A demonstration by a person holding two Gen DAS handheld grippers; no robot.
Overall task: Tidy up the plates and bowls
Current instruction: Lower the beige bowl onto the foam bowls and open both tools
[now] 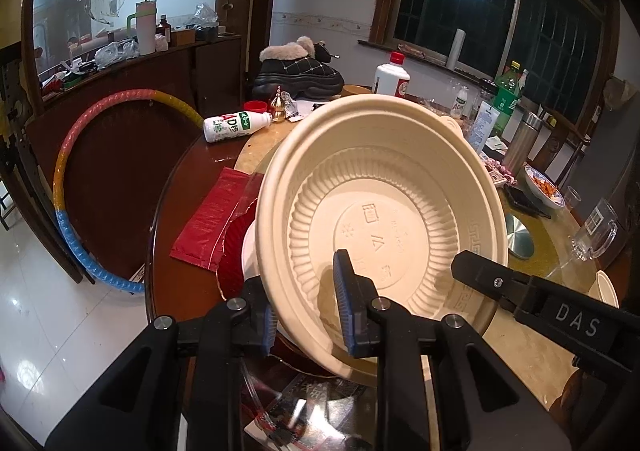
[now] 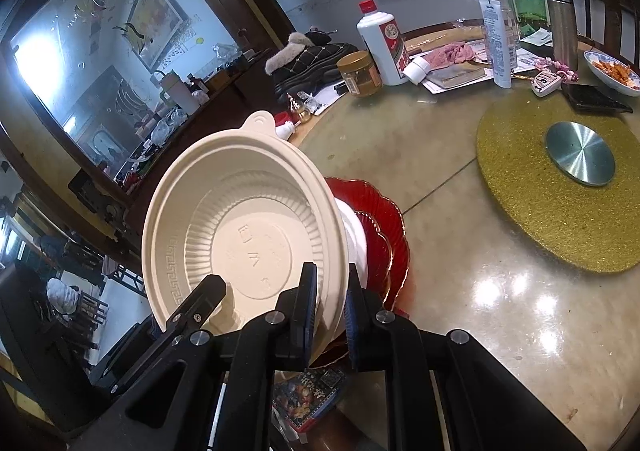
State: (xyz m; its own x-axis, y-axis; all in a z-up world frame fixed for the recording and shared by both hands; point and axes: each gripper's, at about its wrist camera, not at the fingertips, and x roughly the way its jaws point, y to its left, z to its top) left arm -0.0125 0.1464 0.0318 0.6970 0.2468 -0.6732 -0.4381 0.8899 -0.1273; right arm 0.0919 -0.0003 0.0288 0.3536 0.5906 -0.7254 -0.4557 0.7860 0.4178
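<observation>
A cream plastic bowl is tilted above a stack of a white bowl and red plates on the round table. My left gripper is shut on the bowl's near rim, one finger inside and one outside. My right gripper is shut on the rim of the same cream bowl at another spot. The right gripper's finger shows at the rim in the left wrist view. The red plate peeks out beneath the bowl there.
A gold turntable with a metal hub lies to the right. A white liquor bottle, jar, furry boot, fallen milk bottle, red bag, glass mug and food plate crowd the table. A hula hoop leans left.
</observation>
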